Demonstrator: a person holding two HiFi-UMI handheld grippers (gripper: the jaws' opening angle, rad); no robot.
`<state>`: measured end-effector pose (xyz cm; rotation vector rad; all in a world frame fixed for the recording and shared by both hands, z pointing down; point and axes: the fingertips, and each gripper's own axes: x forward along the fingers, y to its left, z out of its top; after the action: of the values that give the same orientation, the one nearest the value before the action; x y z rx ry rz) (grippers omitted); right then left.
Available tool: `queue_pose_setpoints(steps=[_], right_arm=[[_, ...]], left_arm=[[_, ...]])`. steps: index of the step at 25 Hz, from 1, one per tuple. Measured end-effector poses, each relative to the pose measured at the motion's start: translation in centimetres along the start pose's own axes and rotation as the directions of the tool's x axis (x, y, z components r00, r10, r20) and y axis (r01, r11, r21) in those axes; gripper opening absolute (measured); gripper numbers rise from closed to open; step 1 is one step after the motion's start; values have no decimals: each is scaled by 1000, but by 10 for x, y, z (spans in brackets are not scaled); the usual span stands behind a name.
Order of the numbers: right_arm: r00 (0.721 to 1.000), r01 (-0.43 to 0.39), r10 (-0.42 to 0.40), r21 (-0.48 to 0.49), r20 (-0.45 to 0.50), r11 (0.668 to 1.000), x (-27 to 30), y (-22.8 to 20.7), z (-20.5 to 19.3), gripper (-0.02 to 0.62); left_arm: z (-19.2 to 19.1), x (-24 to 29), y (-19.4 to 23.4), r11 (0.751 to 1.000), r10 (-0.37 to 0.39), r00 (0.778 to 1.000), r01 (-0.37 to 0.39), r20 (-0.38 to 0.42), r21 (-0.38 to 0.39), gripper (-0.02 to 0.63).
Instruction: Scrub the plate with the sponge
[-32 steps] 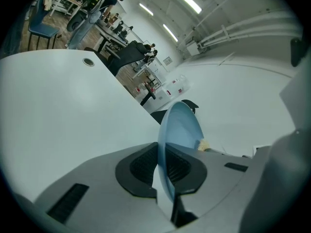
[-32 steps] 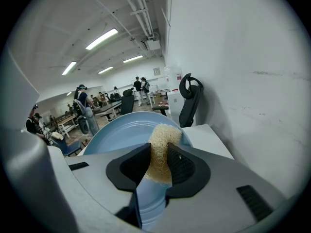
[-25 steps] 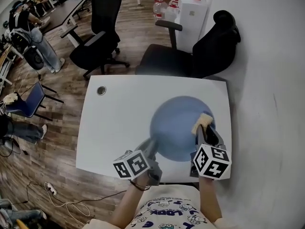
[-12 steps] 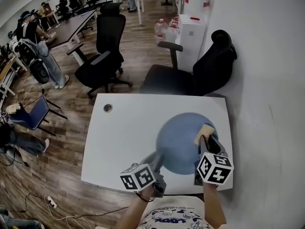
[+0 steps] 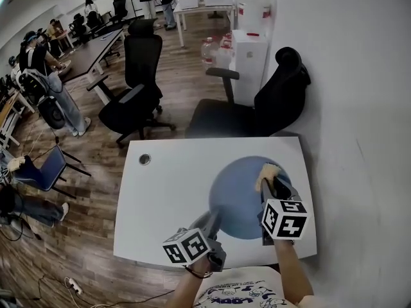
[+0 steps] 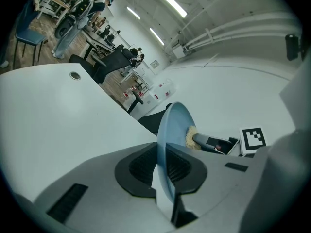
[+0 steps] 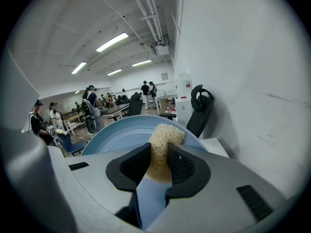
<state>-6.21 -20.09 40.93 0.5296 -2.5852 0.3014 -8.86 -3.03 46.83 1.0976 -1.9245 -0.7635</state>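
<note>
We record the left gripper [image 6: 163, 165] clamped on the near rim of the round, smooth, pale blue plate [image 5: 239, 196]. The plate is over the right part of the matte white table [image 5: 160, 191]. The right gripper [image 7: 158, 166] grasps 1 coarse, fibrous, cream-coloured sponge [image 7: 164, 139]. Its free end rests against the plate's shallow concave face, near the far right rim.

Bright, even light falls from ceiling strip lamps [image 7: 112, 41], which burn out white. The table [image 5: 167, 197] carries only faint shadows. Both gripper views bulge strongly, with black corners and soft foregrounds.
</note>
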Motion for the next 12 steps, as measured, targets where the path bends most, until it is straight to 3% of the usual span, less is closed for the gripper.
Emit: queue_pose_setpoints(steps=[12], right_arm=[[998, -63, 63, -91, -7, 994, 17, 25, 19, 110]], left_arm=[[7, 0, -7, 1000, -5, 1000, 5, 13, 20, 31]])
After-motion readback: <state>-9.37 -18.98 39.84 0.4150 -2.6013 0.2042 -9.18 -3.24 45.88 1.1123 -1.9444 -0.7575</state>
